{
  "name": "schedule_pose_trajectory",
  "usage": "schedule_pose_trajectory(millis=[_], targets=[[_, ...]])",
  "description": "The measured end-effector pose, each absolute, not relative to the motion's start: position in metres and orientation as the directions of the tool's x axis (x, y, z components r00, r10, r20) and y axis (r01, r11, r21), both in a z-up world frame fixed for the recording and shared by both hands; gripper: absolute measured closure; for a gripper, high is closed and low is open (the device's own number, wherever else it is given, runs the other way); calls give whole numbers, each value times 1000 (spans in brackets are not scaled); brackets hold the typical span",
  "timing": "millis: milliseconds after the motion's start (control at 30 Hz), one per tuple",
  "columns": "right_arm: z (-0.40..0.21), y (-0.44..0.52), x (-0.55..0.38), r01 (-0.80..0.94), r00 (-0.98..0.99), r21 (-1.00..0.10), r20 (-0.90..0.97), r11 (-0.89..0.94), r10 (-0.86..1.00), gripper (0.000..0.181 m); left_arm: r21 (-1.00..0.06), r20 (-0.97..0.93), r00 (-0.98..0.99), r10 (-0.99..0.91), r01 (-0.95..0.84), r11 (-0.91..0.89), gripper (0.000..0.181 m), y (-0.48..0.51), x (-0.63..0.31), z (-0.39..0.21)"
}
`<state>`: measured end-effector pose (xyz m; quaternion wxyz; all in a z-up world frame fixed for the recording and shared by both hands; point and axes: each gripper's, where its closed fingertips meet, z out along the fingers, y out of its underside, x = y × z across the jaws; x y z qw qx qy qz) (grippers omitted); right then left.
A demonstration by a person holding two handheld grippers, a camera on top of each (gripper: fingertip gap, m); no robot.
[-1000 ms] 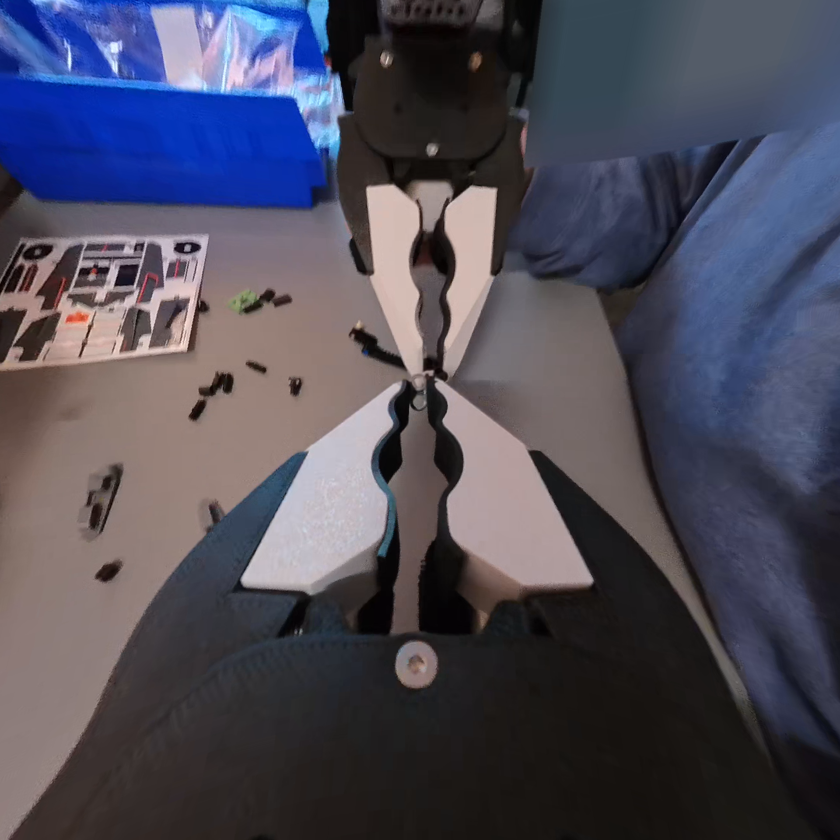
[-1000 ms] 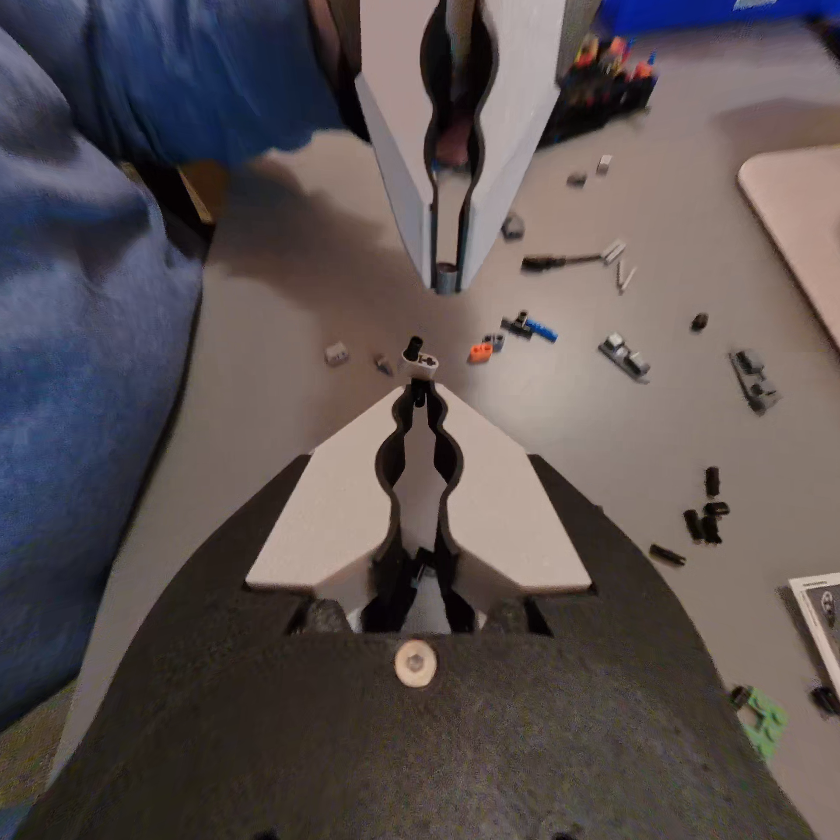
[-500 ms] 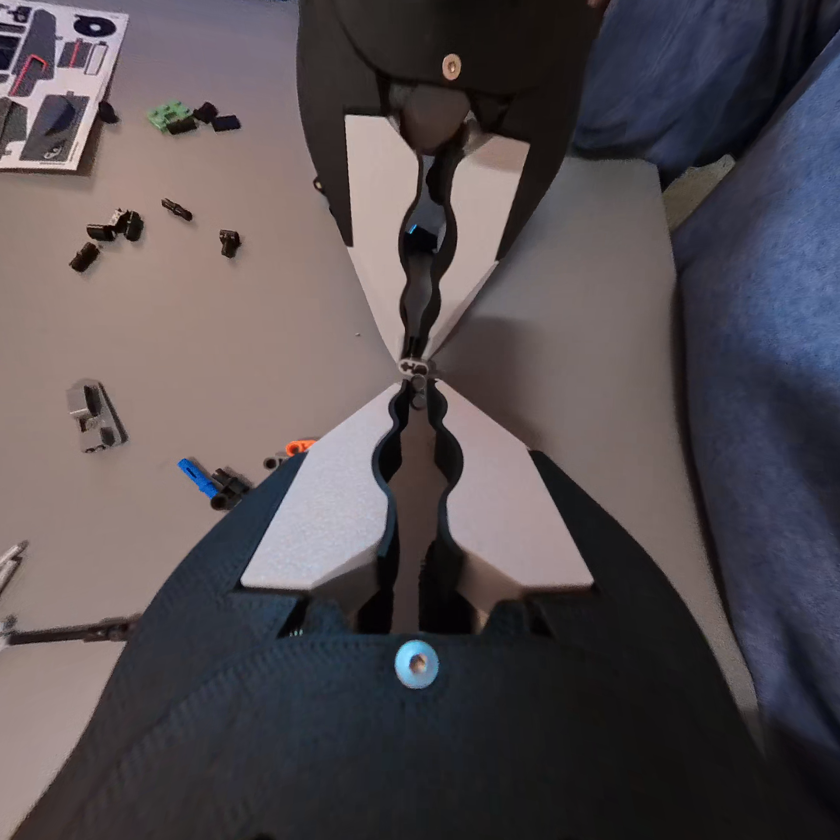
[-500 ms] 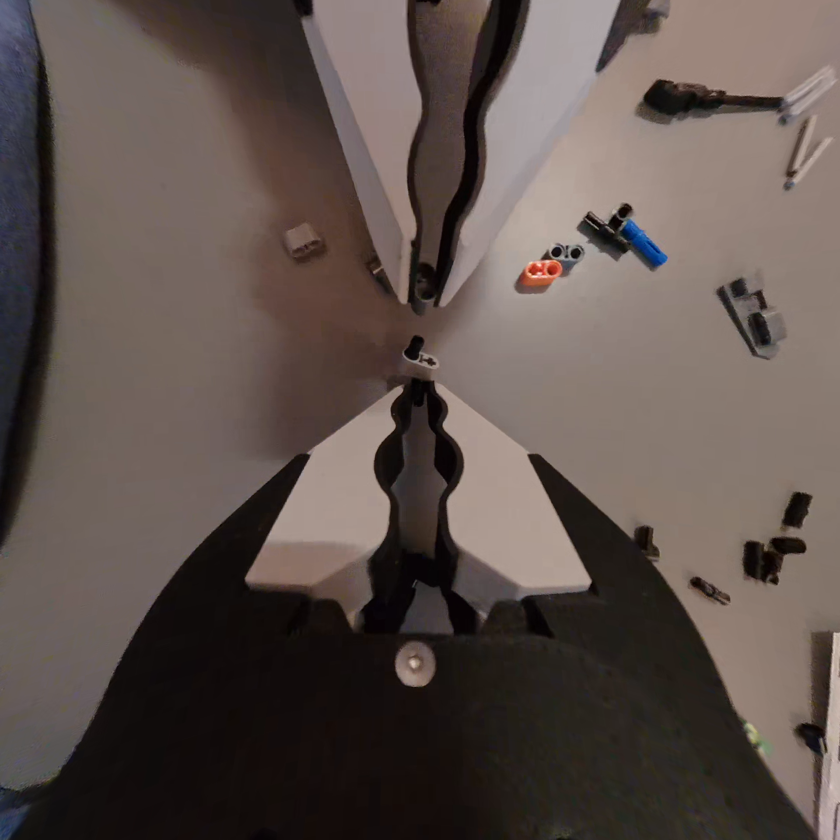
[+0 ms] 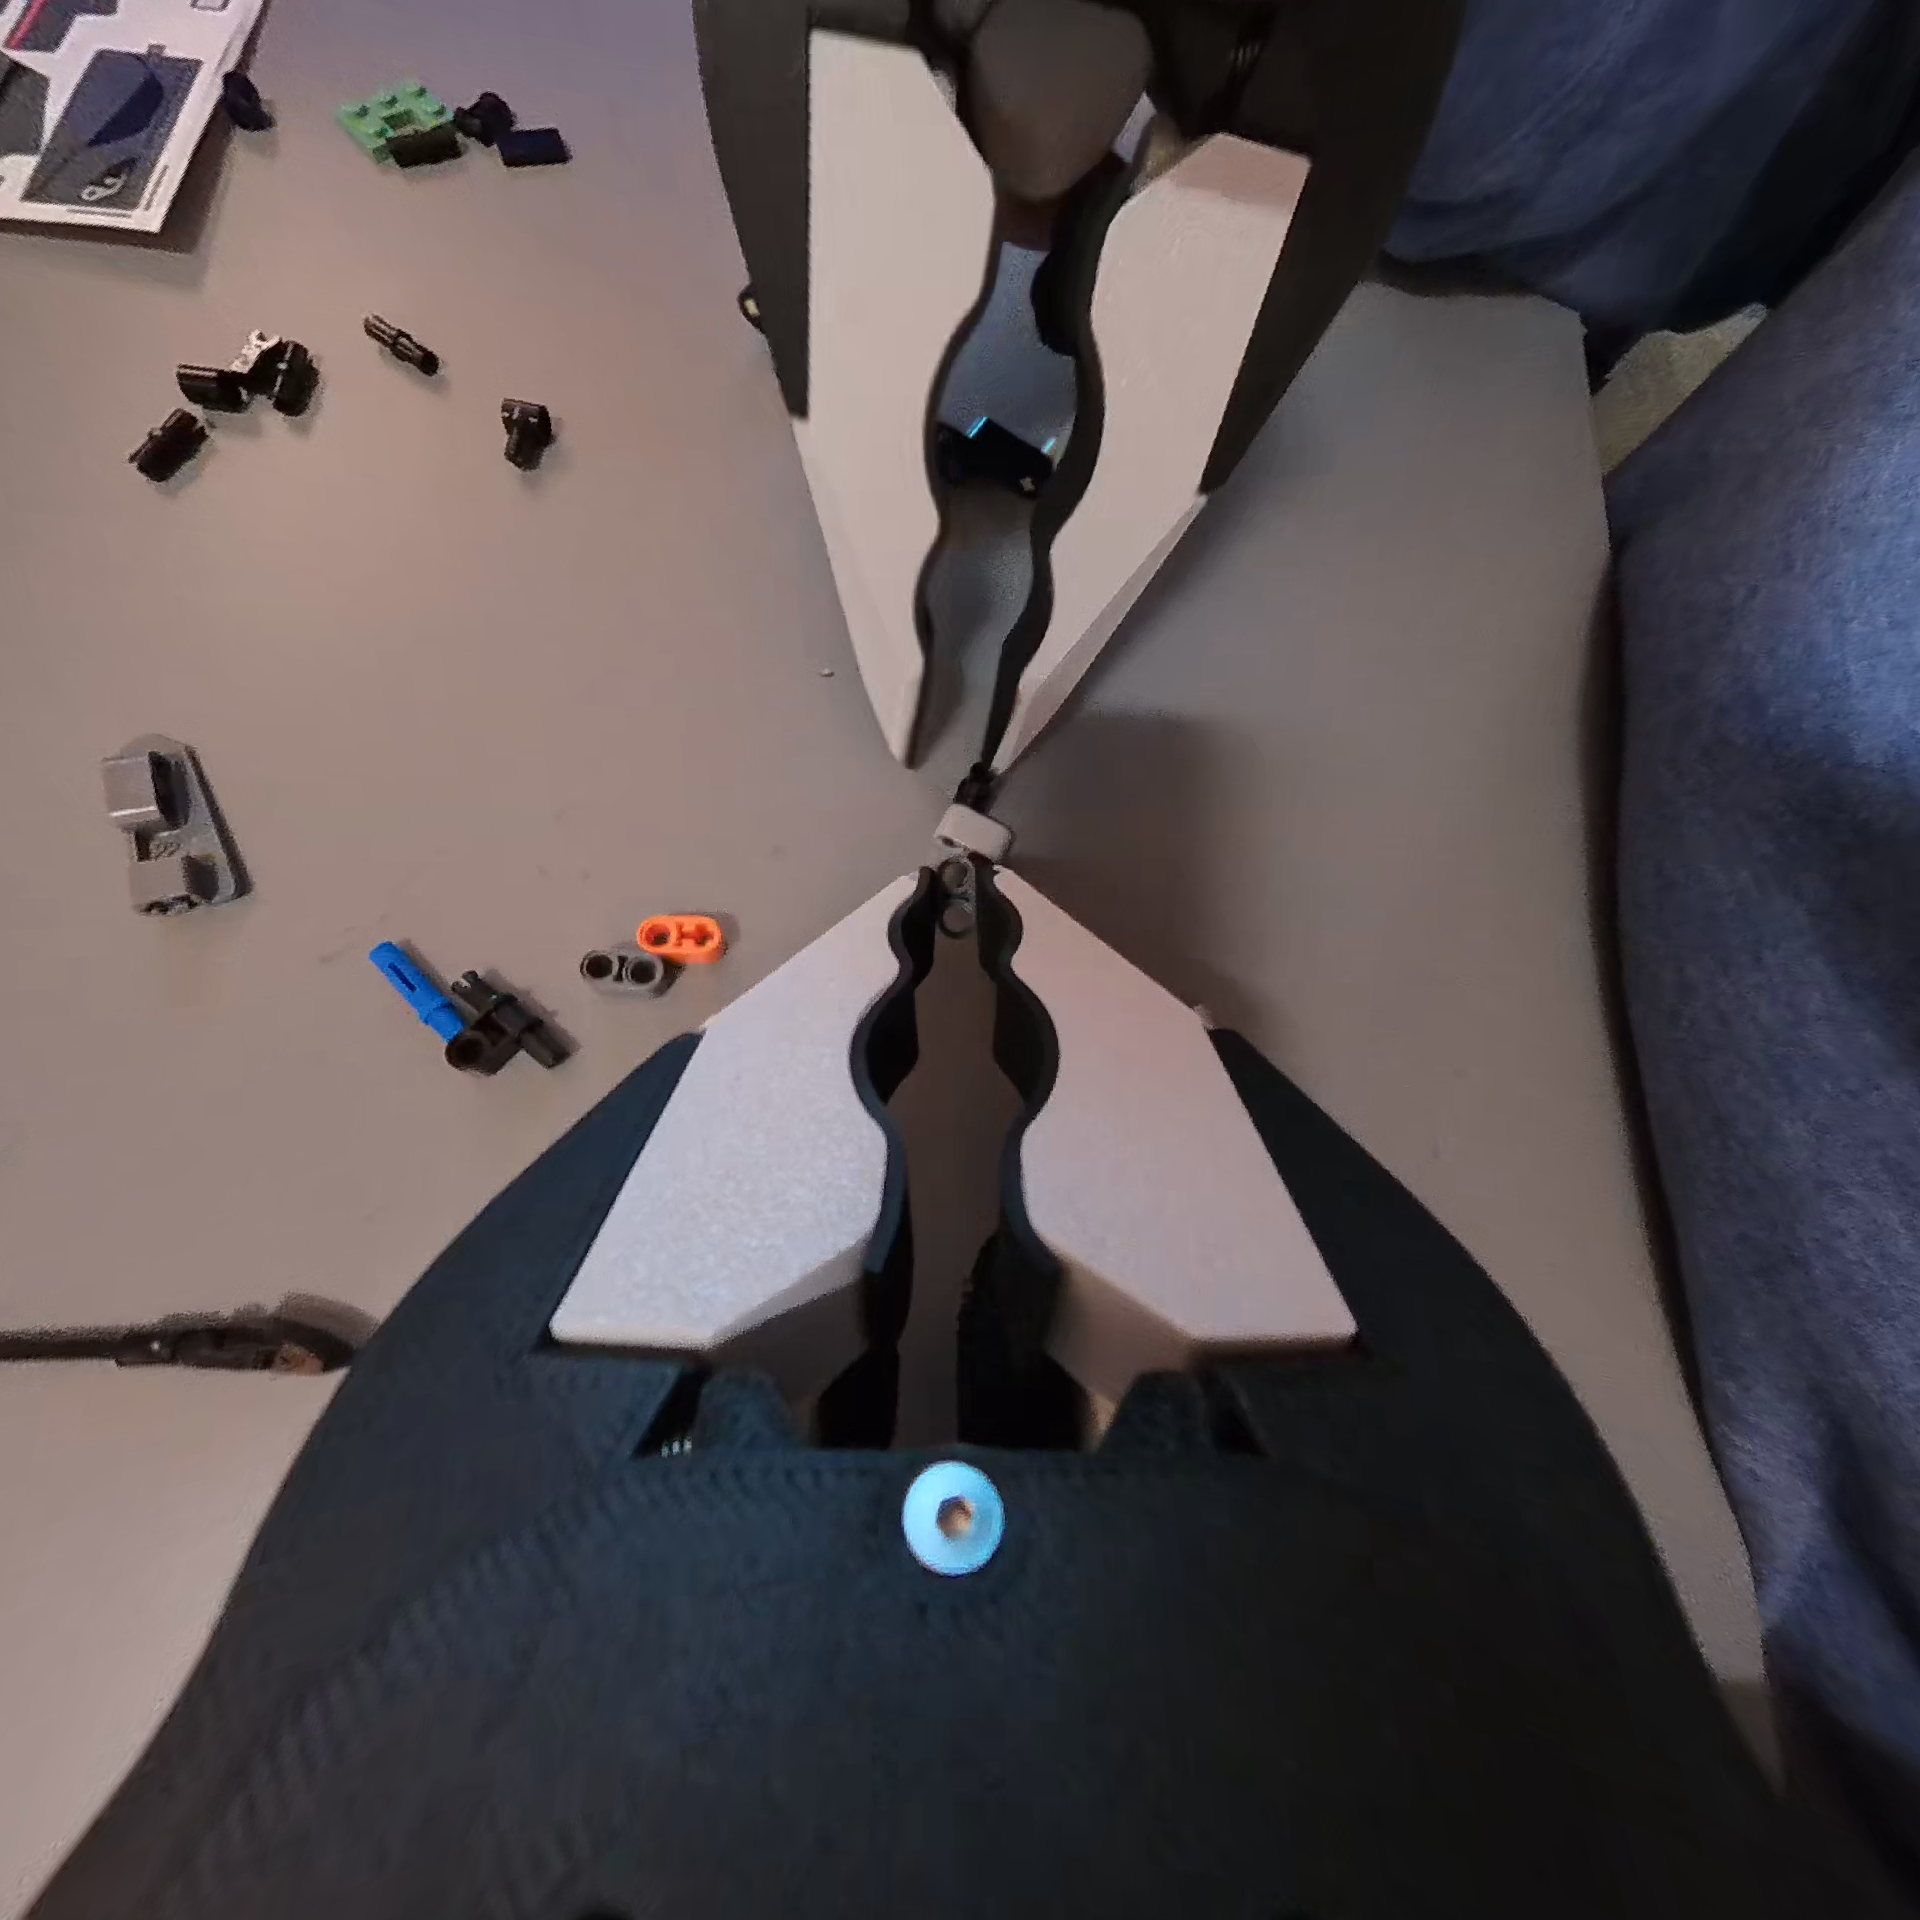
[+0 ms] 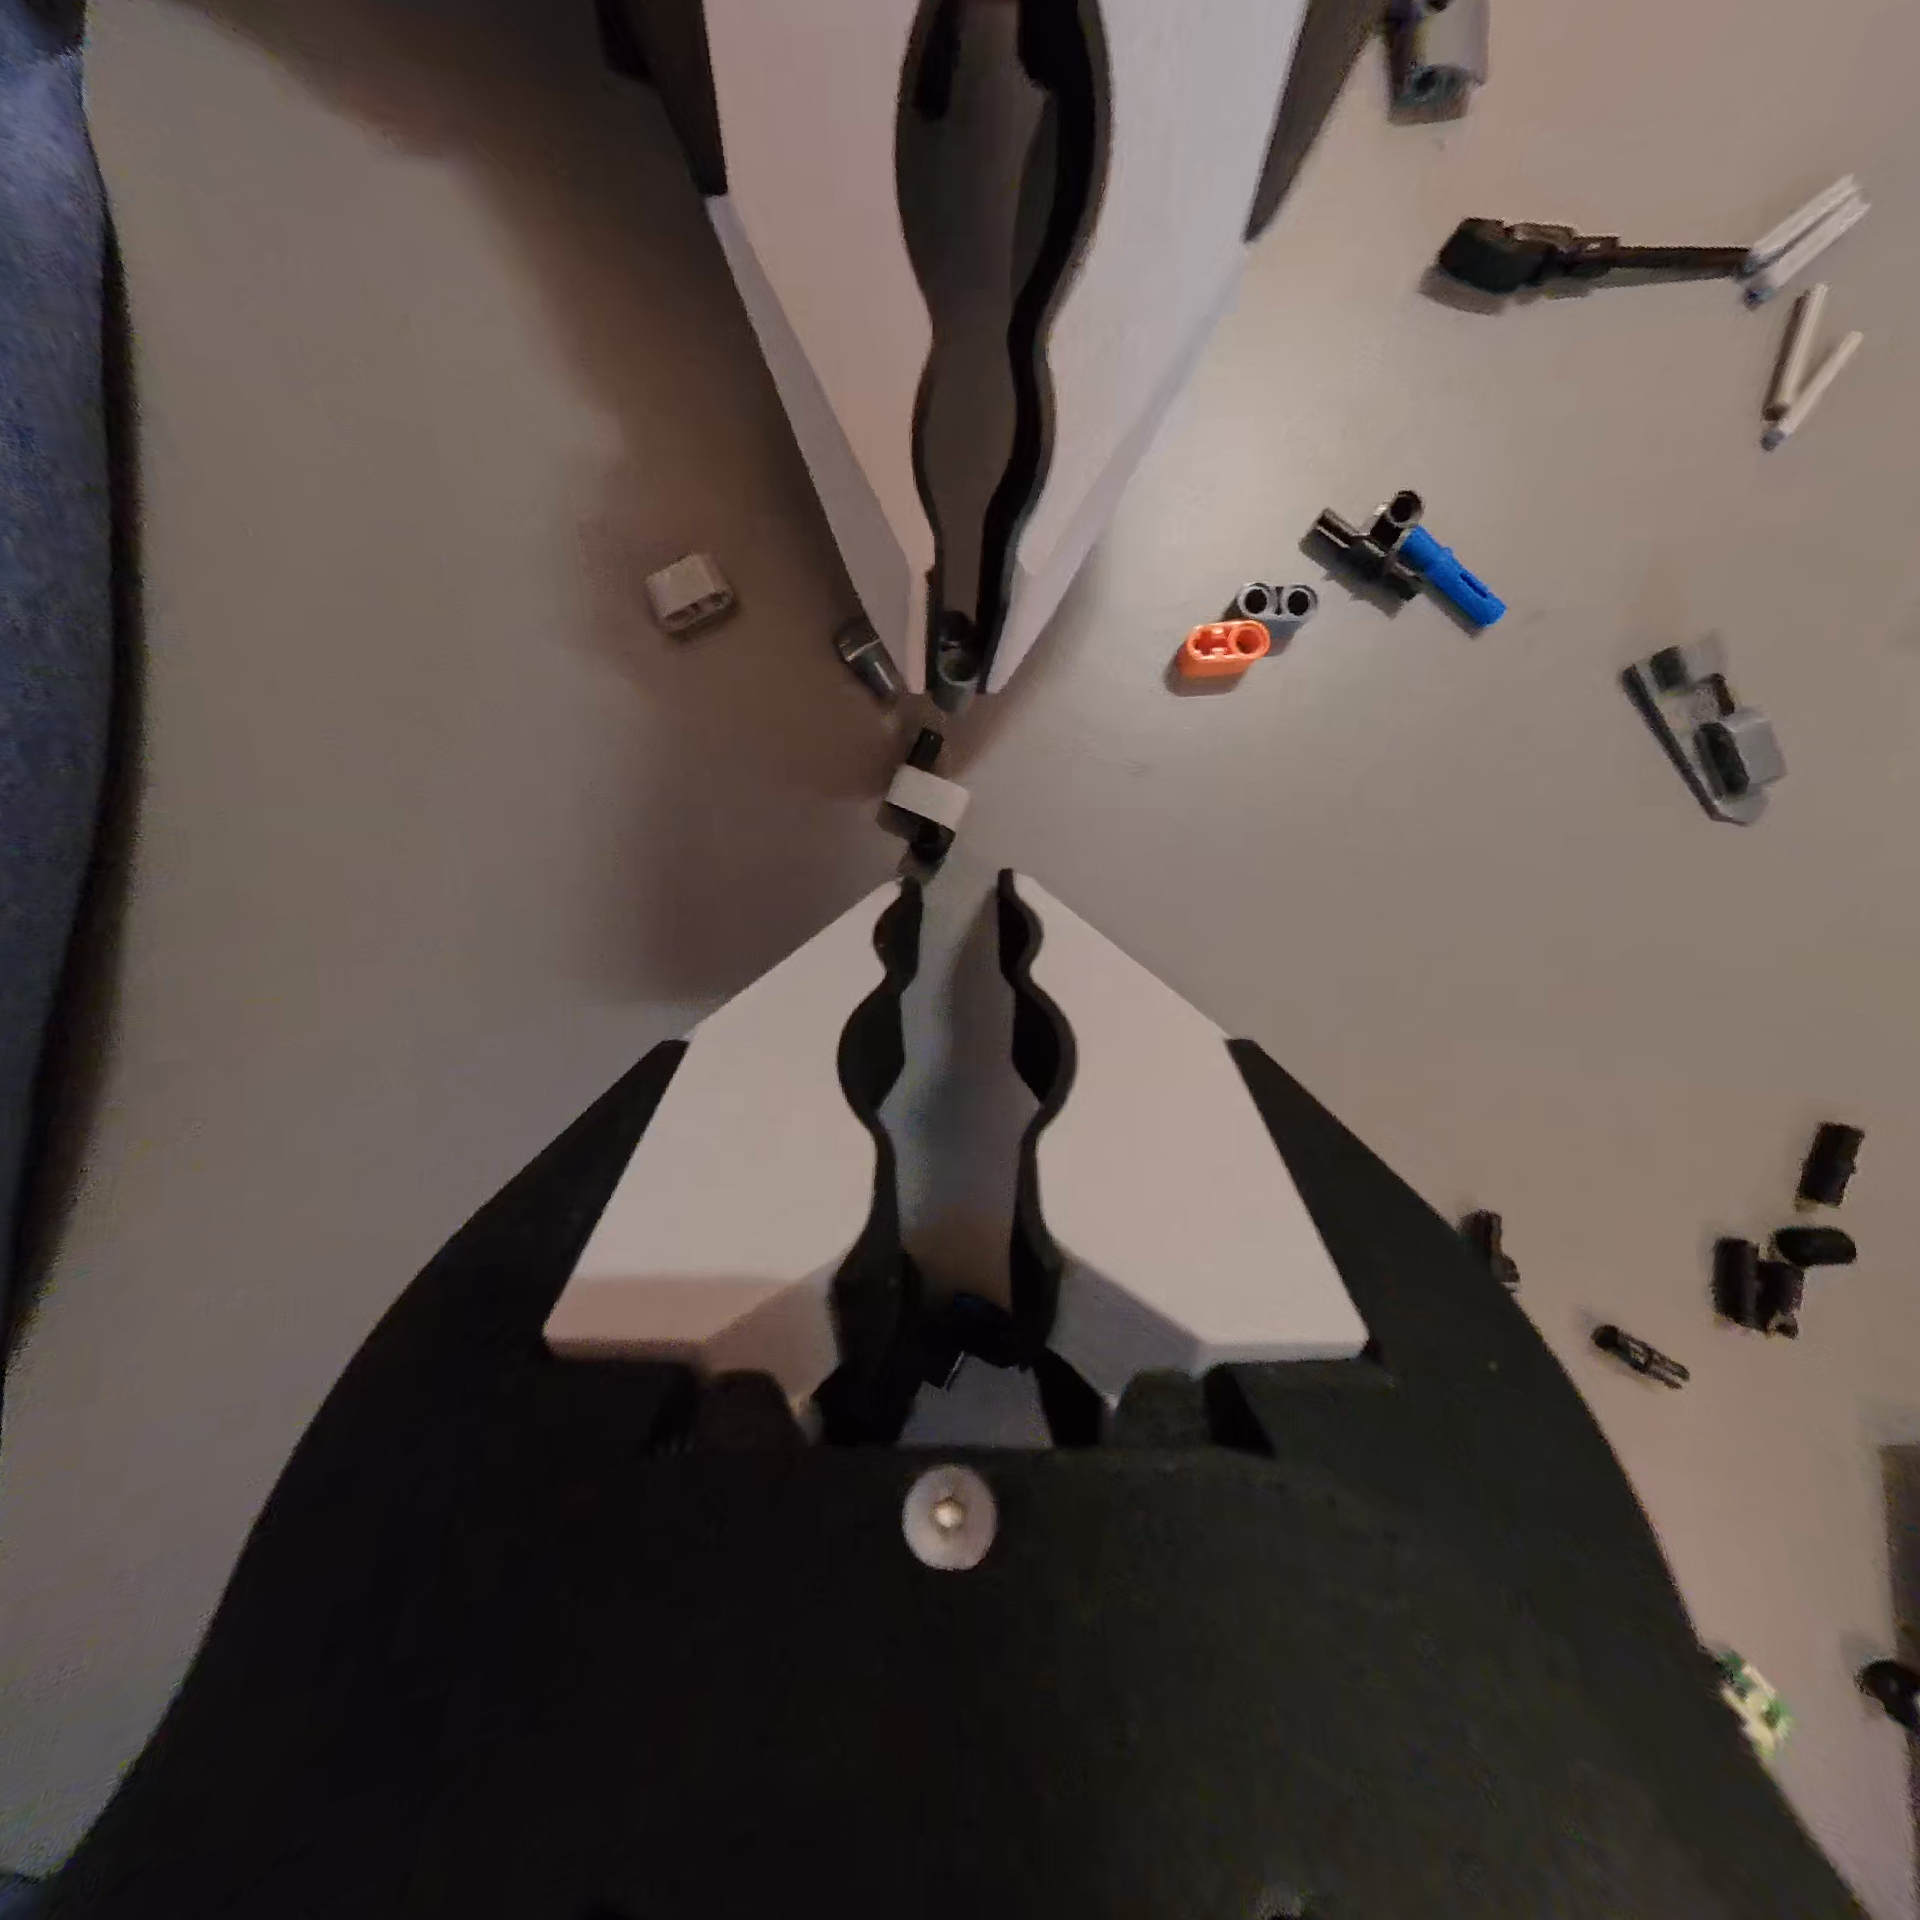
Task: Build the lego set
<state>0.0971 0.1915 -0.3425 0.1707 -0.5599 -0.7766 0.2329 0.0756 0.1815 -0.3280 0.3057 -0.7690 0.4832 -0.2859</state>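
Note:
My left gripper [image 5: 956, 891] is shut on a small dark grey lego piece [image 5: 956, 906]; from the right wrist view, it [image 6: 954, 681] comes down from the top with that piece [image 6: 954, 665] at its tips. My right gripper [image 6: 956, 883] stands open and empty, tip to tip with the left; in the left wrist view it [image 5: 956, 750] points down from above. A small white piece with a black pin [image 6: 925, 805] sits between the two sets of tips, outside the right jaws. It lies against the grey piece in the left wrist view [image 5: 972, 831]. I cannot tell if they are joined.
Loose parts lie on the grey table [image 5: 520, 623]: an orange link [image 5: 681, 935], a grey two-hole link [image 5: 623, 969], a blue pin with black connector [image 5: 457, 1013], a grey block [image 5: 166, 826], black pins [image 5: 239, 379], a green plate [image 5: 400, 120]. A blue sleeve [image 5: 1766, 935] lies right. The tips of both grippers are at nearly the same place.
My right gripper has opened and let go of the white piece with the black pin. Both grippers stay tip to tip, lower over the table.

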Motion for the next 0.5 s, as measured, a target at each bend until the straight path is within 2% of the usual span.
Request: schedule_pose_trajectory(millis=[67,100,200,333,433,500], targets=[[-337,191,96,787,-275,-579,-18,214,961,153,-749,140,384,-913,-561,-351,176,181,72,-327],[-335,189,95,782,-256,-593,-24,193,966,152,-753,140,391,-910,-555,-354,175,181,71,-326],[-332,180,87,759,-171,-645,-72,85,983,154,-763,147,412,-899,-532,-369,175,180,69,-324],[-345,184,84,780,-60,-625,-20,34,998,155,-774,155,415,-896,-512,-371,175,178,71,-324],[-345,184,81,770,-40,-638,-16,20,999,169,-780,164,414,-895,-500,-375,176,179,73,-327],[-345,184,81,760,-29,-650,-34,0,999,169,-786,160,417,-895,-495,-371,176,179,72,-326]])
